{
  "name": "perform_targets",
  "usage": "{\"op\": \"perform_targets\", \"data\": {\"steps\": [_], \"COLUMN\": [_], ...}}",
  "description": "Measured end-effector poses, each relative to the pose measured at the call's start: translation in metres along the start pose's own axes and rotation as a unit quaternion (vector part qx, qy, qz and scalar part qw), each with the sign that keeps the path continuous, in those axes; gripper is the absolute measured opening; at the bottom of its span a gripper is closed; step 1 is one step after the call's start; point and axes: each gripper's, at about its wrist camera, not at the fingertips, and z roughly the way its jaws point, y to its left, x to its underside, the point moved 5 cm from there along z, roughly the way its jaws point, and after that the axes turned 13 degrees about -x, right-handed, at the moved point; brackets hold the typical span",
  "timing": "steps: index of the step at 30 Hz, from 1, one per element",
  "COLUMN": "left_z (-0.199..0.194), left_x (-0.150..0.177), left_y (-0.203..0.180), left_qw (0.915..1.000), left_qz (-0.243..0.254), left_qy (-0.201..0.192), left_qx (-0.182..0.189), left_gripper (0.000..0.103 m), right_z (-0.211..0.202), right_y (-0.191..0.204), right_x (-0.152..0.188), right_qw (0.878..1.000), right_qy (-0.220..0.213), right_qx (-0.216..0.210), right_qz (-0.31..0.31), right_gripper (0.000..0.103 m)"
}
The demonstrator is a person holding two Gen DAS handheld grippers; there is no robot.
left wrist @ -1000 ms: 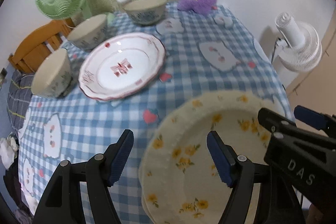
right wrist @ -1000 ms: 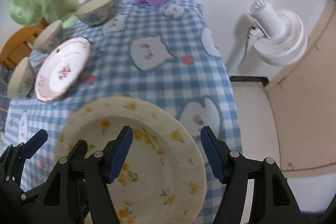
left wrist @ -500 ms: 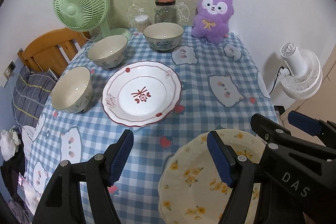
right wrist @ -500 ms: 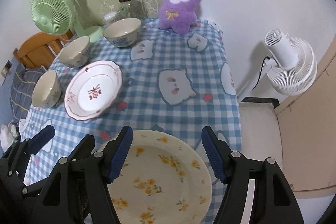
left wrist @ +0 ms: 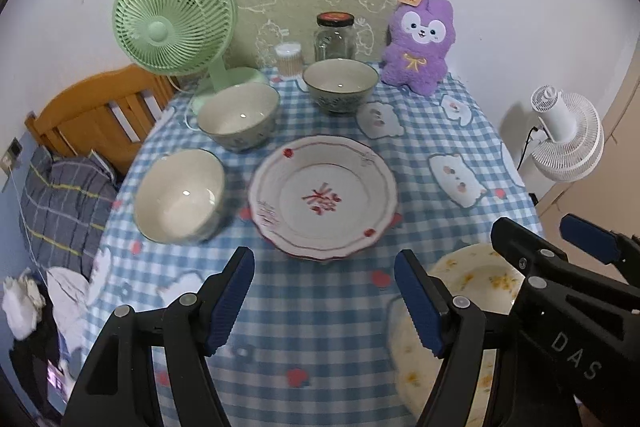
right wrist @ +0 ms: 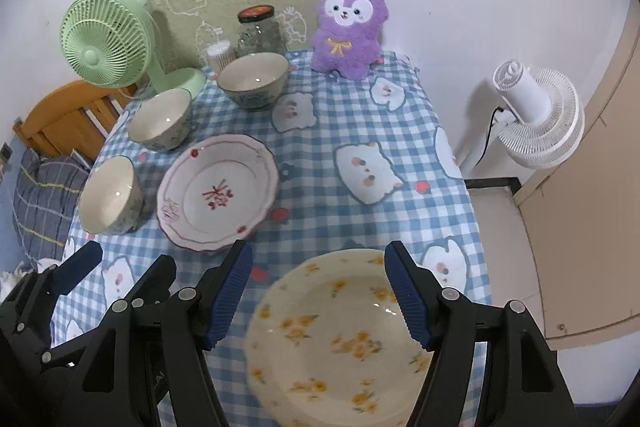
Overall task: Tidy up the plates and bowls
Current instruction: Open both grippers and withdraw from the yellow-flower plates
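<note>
Overhead, both tongs, left (left wrist: 324,297) and right (right wrist: 318,293), hang open and empty; a careless reach could knock the yellow-flowered plate (right wrist: 340,339) off the surface's (right wrist: 400,211) near edge.

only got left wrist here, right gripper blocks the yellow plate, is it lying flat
observer: yes, the right wrist view shows the yellow plate flat on the cloth, nothing on it
operator: is the right gripper holding it
observer: no, the right gripper is open over it, nothing between the pads
operator: whats right of the plate
observer: only a narrow strip of cloth, then the table's edge
</note>
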Motion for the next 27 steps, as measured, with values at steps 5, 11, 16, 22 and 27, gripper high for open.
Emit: {"op": "perform_targets", "data": {"steps": [5, 11, 16, 22, 27], "left_z": [-0.007, -0.016, -0.02, -0.018, -0.01], "left_x": [-0.005, -0.012, -0.018, -0.024, -0.031], "left_y": [0.022, 0.043, 0.056, 0.064, 0.062], "left_qw": [0.9995, 0.9987, 0.9984, 0.9985, 0.9989], "left_qz": [0.024, 0.03, 0.028, 0.017, 0.011], "left_qy": [-0.016, -0.03, -0.034, -0.038, -0.04], "left_qx": [0.012, 0.029, 0.037, 0.035, 0.021], "left_gripper": [0.074, 0.074, 0.074, 0.075, 0.075], "right_z": [-0.009, -0.023, -0.031, -0.028, -0.015], "right_y": [0.028, 0.053, 0.069, 0.075, 0.075], "right_x": [0.0, -0.004, -0.008, -0.017, -0.026], "right_qw": [1.0, 0.999, 0.998, 0.998, 0.998], "right_qy": [-0.016, -0.038, -0.051, -0.055, -0.056], "right_qx": [0.008, 0.027, 0.037, 0.034, 0.007], "right_qz": [0.015, 0.025, 0.019, 0.015, 0.002], "right_gripper": [0.072, 0.075, 0.079, 0.087, 0.087]}}
